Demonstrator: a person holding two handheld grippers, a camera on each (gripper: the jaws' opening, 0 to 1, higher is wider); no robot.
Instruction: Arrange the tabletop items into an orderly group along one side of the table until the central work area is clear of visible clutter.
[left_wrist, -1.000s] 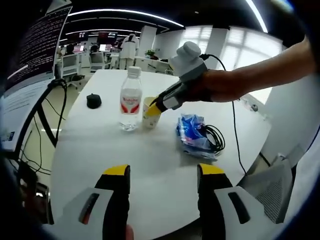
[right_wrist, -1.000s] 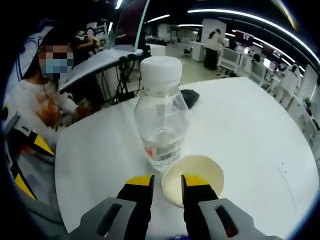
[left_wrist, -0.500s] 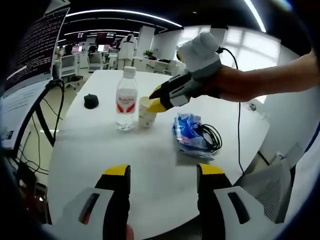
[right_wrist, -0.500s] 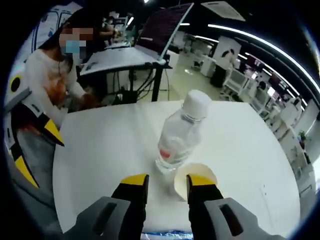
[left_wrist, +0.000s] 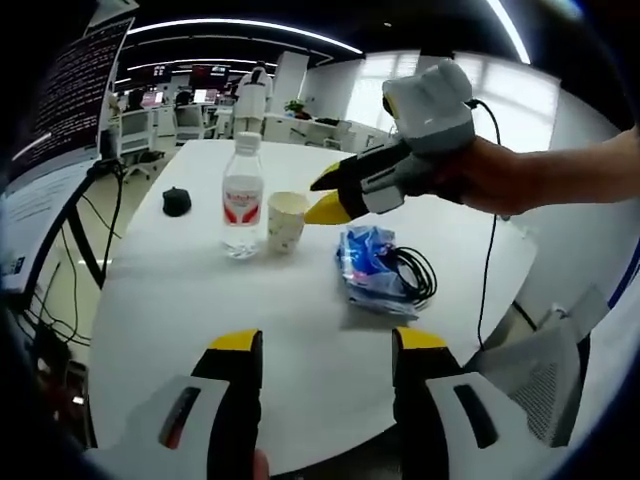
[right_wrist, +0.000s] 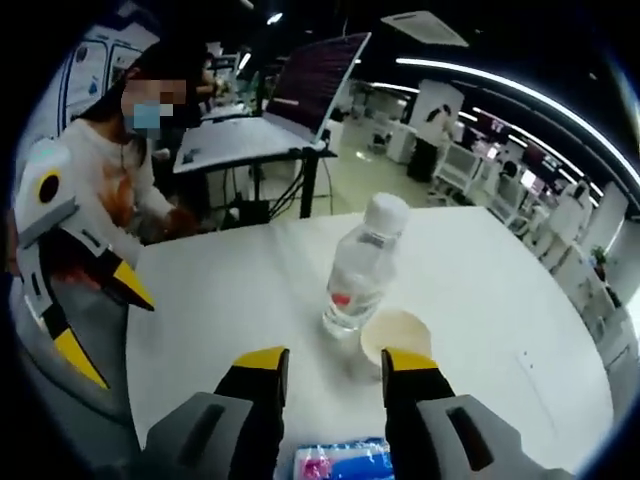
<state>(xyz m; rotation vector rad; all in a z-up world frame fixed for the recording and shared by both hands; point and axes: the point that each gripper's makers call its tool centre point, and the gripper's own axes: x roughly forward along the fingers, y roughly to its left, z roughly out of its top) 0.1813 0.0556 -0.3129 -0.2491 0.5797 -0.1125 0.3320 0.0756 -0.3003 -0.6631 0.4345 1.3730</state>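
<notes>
A clear water bottle (left_wrist: 240, 195) with a red label stands on the white table (left_wrist: 200, 300), and a paper cup (left_wrist: 285, 220) stands upright just to its right. My right gripper (left_wrist: 328, 195) hovers beside and above the cup, open and empty, held by a hand. In the right gripper view the bottle (right_wrist: 362, 270) and cup (right_wrist: 395, 335) lie ahead of my open right gripper (right_wrist: 333, 362), apart from its fingertips. My left gripper (left_wrist: 328, 345) is open over the near table edge, holding nothing. It also appears as the left gripper (right_wrist: 75, 300) in the right gripper view.
A blue packet (left_wrist: 368, 265) with a black cable (left_wrist: 420, 275) lies right of the cup. A small black object (left_wrist: 176, 201) sits left of the bottle. A monitor on a stand (left_wrist: 70, 90) rises at the left. A seated person (right_wrist: 110, 170) is beyond the table.
My right gripper has opened off the paper cup, leaving it upright next to the bottle, and has pulled back and up. The left gripper stays open near the table edge.
</notes>
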